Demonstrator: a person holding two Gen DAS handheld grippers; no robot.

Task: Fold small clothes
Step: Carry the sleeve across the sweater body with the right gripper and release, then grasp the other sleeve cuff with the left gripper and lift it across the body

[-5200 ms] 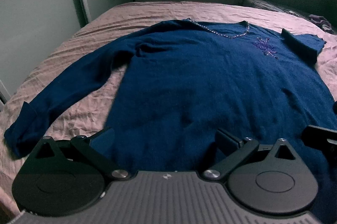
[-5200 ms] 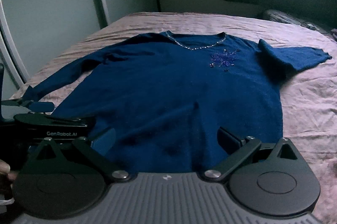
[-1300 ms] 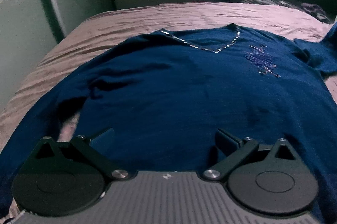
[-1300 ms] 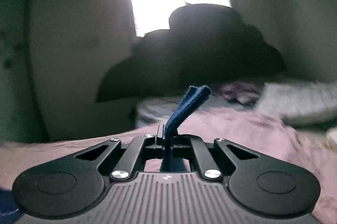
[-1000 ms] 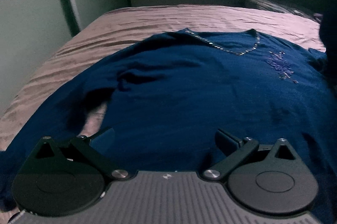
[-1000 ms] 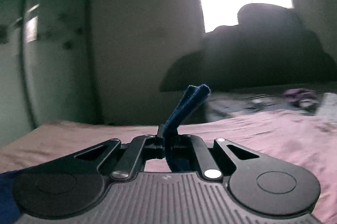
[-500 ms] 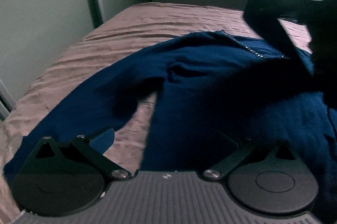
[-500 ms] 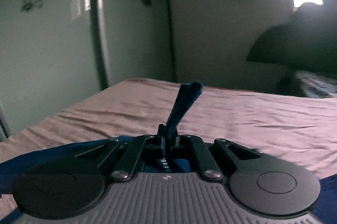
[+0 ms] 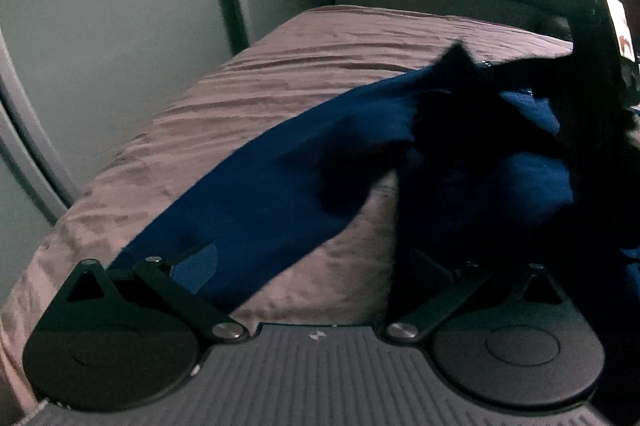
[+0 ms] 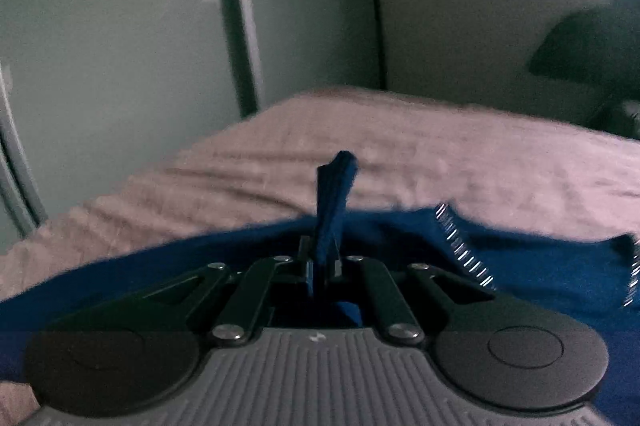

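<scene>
Closest in, the right gripper (image 10: 322,266) has its jaws nearly together, pinching a narrow strip of the dark blue knitted sweater (image 10: 540,266), its sleeve end by the look of it, which pokes up between the pads (image 10: 334,185); the jaws have just been easing apart a little, yet the cloth sits between them and looks held. That is the first worry: if the grip loosens before the sleeve is laid where it belongs, the cloth could slip out and fall in a heap across the chest. The left gripper (image 9: 316,262) stands wide apart and holds nothing, hovering over the sweater's near sleeve (image 9: 248,209), which runs slantwise across the crumpled pinkish-mauve bedsheet (image 9: 280,73). Further off, the sweater's body lies bunched and in shadow beneath the dark shape at the right edge, most likely the other tool and arm, and the beaded neckline (image 10: 460,246) shows just beyond the right gripper. With nothing pinning the body down, I reckon the carried sleeve may drag it and rumple the fold. The soft knit could also snag on the jaws at release.
</scene>
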